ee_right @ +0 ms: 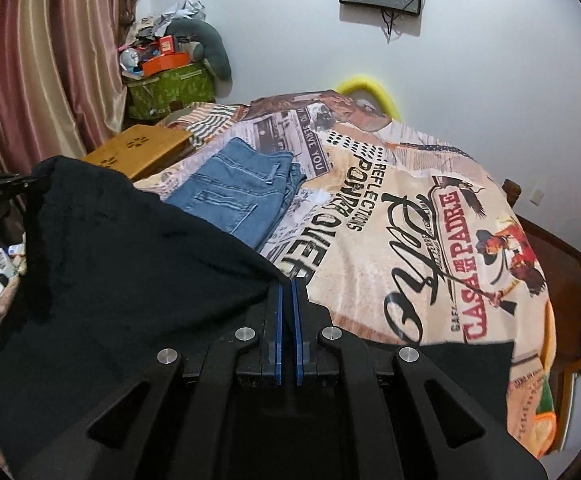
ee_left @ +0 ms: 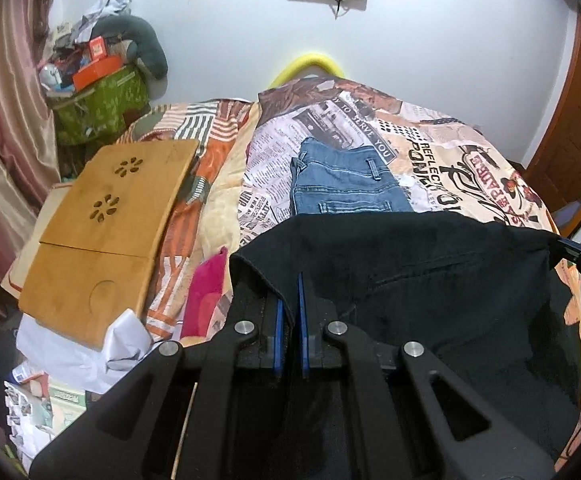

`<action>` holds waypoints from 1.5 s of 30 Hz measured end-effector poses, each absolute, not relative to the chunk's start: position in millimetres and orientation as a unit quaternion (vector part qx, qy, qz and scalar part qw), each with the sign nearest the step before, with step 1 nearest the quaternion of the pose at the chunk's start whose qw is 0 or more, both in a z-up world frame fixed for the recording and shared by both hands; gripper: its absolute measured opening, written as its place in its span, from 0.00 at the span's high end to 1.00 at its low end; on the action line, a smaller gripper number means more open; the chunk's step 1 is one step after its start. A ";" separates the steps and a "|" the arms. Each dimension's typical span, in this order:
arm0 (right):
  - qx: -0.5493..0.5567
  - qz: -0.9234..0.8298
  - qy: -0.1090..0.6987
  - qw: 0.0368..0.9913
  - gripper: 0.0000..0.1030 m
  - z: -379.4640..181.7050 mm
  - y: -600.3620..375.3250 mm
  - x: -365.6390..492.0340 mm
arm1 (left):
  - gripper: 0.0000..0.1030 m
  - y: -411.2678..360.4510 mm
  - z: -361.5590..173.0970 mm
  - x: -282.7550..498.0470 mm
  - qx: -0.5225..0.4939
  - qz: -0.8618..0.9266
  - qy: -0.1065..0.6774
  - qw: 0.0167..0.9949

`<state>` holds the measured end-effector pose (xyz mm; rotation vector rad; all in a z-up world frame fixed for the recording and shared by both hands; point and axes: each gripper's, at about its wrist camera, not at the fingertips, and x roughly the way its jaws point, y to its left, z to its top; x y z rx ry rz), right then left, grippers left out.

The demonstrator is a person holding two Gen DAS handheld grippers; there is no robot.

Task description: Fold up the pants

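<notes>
Black pants (ee_left: 430,276) are held raised over the printed bedspread (ee_right: 430,216), top edge stretched side to side between both tools. Left gripper (ee_left: 290,296) and right gripper (ee_right: 287,300) are each clamped on an opposite corner. Folded blue jeans (ee_right: 230,196) lie beyond.

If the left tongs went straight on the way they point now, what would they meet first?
Probably the folded blue jeans on the printed bedspread. The left tongs, shut on black pants, aim just above that cloth's edge toward them; depth is unclear.

L+R grippers (ee_left: 290,280) (ee_right: 287,284): blk frames | blue fingers (ee_left: 301,320) | silver screws
</notes>
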<state>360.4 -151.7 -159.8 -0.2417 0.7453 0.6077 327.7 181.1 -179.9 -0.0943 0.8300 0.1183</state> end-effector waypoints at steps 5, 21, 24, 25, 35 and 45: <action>-0.102 0.298 0.361 0.878 0.97 -147.8 -163.9 325.2 | 0.94 175.8 -167.6 293.9 -0.036 0.055 0.391 0.918; -0.087 0.319 0.392 0.858 0.97 -154.6 -174.8 222.8 | 0.94 162.9 -175.3 190.5 0.010 0.079 0.389 0.918; -0.081 0.324 0.402 0.852 0.97 -161.5 -175.8 209.6 | 0.94 165.7 -184.7 173.0 0.000 0.082 0.397 0.914; -0.081 0.326 0.405 0.850 0.97 -164.8 -175.7 204.3 | 0.94 167.8 -187.9 167.6 -0.006 0.082 0.400 0.913; -0.078 0.336 0.451 0.823 0.96 -204.6 -172.1 172.0 | 0.93 175.8 -233.3 123.4 -0.033 0.070 0.443 0.893; -0.076 0.322 0.484 0.810 0.94 -210.7 -173.4 161.4 | 0.91 177.3 -268.2 106.1 -0.028 0.071 0.498 0.864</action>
